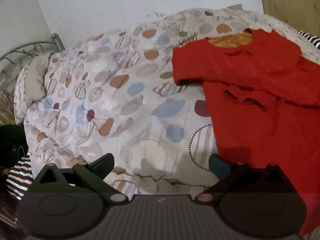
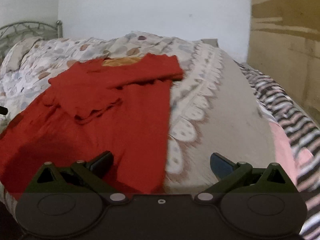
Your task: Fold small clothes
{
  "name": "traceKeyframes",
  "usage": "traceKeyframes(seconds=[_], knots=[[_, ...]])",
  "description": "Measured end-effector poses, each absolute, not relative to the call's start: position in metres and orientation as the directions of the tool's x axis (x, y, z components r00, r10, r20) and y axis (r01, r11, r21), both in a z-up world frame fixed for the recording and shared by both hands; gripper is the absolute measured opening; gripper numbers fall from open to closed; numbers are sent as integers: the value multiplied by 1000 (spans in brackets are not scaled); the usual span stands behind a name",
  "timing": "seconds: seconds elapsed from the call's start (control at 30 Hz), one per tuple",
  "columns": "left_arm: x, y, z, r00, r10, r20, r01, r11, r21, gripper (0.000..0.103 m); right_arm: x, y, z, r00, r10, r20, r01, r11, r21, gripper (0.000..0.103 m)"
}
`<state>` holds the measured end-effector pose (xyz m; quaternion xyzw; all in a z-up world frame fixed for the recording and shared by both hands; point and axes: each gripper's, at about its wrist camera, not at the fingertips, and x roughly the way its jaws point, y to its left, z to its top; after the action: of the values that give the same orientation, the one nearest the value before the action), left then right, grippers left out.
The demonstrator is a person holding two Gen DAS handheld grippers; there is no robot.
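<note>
- A red top lies flat on the bed, on a quilt with round patches in blue, brown and grey.
- Both sleeves are folded in across the chest; the one on the left in the right wrist view lies on top, and its wavy cuff points toward the camera.
- At the neck opening an orange-yellow lining shows.
- The left gripper hovers over the quilt, just beside the left lower edge of the top. Its fingers are spread wide and hold nothing; the right finger is over the red hem, but contact cannot be told.
- The right gripper hangs over the right lower edge of the top. Its fingers are also wide apart and empty; one finger is above the red cloth, the other above the plain beige part of the quilt.
- A striped cloth lies along the right side of the bed, apart from the top.
- A metal headboard stands at the far left, against a white wall.
</note>
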<state>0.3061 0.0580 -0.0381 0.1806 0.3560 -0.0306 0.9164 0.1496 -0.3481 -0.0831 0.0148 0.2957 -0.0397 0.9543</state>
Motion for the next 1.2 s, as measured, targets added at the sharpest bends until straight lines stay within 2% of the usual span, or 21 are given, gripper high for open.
traceKeyframes(seconds=[0.1,0.2,0.33,0.47,0.57,0.63,0.8,0.97,1.07,1.2], knots=[[296,62,-27,754,51,-655,178,944,278,103,135,-356,-82,785,-141,-603,156,987,-27,103],[285,61,-18,768,28,-640,186,946,265,103,107,-353,-72,808,-218,-547,196,976,-100,103],[270,46,-7,773,-41,-633,245,940,238,103,71,-324,-71,874,-189,-448,38,945,-325,103],[257,25,1,775,-108,-622,308,925,223,103,50,-292,-94,890,-139,-435,-135,830,-541,103],[249,11,6,773,-151,-616,348,913,213,103,46,-275,-115,888,-169,-427,-186,718,-671,103],[243,2,7,771,-166,-614,368,904,217,103,49,-269,-127,891,-224,-396,-162,657,-737,103],[228,-12,10,788,-187,-587,390,888,242,103,60,-272,-139,895,-307,-325,-77,611,-788,103],[223,-19,11,811,-180,-557,379,887,264,103,54,-266,-154,931,-281,-233,-78,470,-879,101],[223,-21,10,806,-178,-565,381,886,263,103,45,-262,-151,953,-223,-206,-95,425,-900,92],[224,-22,7,805,-174,-568,381,885,269,103,41,-261,-145,972,-195,-131,-52,366,-929,90]])
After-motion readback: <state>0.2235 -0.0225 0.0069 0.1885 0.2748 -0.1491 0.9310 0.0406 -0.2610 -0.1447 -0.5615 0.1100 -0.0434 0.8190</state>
